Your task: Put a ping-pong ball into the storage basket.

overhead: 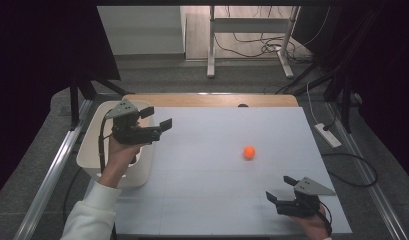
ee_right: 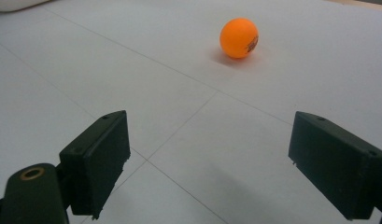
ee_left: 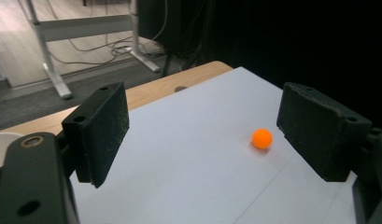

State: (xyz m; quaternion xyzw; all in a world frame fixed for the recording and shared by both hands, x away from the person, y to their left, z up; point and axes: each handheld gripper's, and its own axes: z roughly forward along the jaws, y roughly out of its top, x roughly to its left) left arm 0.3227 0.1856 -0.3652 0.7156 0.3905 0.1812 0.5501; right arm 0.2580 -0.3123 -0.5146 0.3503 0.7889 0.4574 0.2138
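My left tool (overhead: 157, 118) is up over the near rim of the white bin (overhead: 90, 141), jaws wide apart, nothing between them. In the left gripper view the pads (ee_left: 104, 130) frame the orange ball (ee_left: 262, 138), which sits well off ahead. My right tool (overhead: 280, 189) rests low at about 5 o'clock on the surface (overhead: 212, 150), jaws also spread and empty. The ball (overhead: 249, 152) lies alone just right of centre, at roughly 11 o'clock from the right tool and near it, well apart from the left. In the right gripper view it sits straight ahead at 12 (ee_right: 239, 38), logo side showing.

Step, as I judge it: approach, no grasp yet. The right tool is the closer one. Next move calls for sliding forward, straddling the ball, closing gently so it doesn't roll, then carrying it to the bin at 9 o'clock.
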